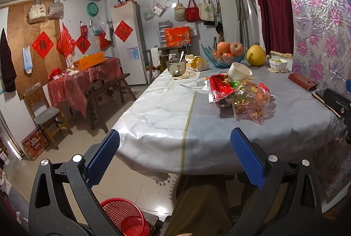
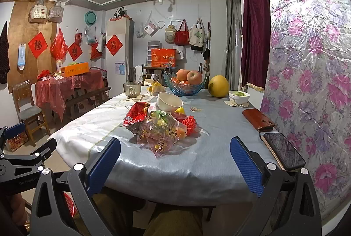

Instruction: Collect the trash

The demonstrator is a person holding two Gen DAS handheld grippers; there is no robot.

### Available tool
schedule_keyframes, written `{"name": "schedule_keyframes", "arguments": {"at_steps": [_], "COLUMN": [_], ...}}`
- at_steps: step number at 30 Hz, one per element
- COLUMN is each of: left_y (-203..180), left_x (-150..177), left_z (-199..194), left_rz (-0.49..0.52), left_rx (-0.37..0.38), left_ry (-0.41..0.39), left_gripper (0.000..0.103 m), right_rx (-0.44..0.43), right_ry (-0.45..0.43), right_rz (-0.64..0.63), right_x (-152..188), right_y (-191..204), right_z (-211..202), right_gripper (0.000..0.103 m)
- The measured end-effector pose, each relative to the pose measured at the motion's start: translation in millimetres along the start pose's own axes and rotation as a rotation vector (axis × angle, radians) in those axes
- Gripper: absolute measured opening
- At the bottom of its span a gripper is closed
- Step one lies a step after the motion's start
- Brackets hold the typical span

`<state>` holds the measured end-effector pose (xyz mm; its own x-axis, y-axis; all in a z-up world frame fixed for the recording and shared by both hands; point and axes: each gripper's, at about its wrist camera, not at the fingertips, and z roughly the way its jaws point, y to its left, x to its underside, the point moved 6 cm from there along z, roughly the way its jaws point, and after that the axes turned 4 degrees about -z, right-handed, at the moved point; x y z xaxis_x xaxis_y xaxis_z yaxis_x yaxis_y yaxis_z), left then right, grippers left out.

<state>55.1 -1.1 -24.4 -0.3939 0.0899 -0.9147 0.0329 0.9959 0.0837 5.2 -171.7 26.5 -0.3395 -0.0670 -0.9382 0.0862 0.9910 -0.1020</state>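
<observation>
I hold both grippers off the near edge of the table (image 1: 153,117), above my lap, and neither touches anything. The left gripper (image 1: 175,155) has its jaws spread wide with nothing between them; its blue pads (image 1: 246,159) frame the cloth's near hem. The right gripper (image 2: 175,161) is just as wide and just as empty.

The trash sits in one heap near the middle of the table, well beyond both sets of fingers. Its nearest piece is a crumpled clear wrapper (image 2: 160,135) printed with gold leaves, and touching its far left side lies a red snack bag (image 2: 137,115). A white paper bowl (image 2: 167,102) tips on its side at the far end of the heap, and a small red ruffled piece (image 2: 190,123) rests at the heap's right (I cannot tell what it is).

Farther back stand a blue glass fruit bowl (image 2: 186,88) holding apples, a yellow pomelo (image 2: 218,86) just right of it, and a glass mug (image 2: 131,89) to the left. Along the right edge lie a reddish-brown case (image 2: 257,119) and, nearer to me, a dark phone (image 2: 284,150). On the floor at near left, below the left gripper, sits a red mesh basket (image 1: 127,216).
</observation>
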Motion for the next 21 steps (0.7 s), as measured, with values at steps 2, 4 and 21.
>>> {"name": "schedule_keyframes", "arguments": {"at_steps": [2, 4, 21], "left_y": [0.9, 1.7, 2.0], "left_x": [1.3, 1.5, 1.5], "left_z": [-0.6, -1.7, -0.7], "left_rz": [0.0, 0.001, -0.004], "left_rx": [0.001, 0.0, 0.004], "left_ry": [-0.001, -0.001, 0.004], "left_gripper": [0.097, 0.097, 0.097], "right_rx": [0.0, 0.0, 0.0], "right_ry": [-0.001, -0.003, -0.005], "right_rz": [-0.001, 0.0, 0.0], "right_x": [0.0, -0.4, -0.4], "right_y": [0.0, 0.8, 0.8], "right_z": [-0.2, -0.8, -0.7], "right_gripper": [0.098, 0.098, 0.098]}}
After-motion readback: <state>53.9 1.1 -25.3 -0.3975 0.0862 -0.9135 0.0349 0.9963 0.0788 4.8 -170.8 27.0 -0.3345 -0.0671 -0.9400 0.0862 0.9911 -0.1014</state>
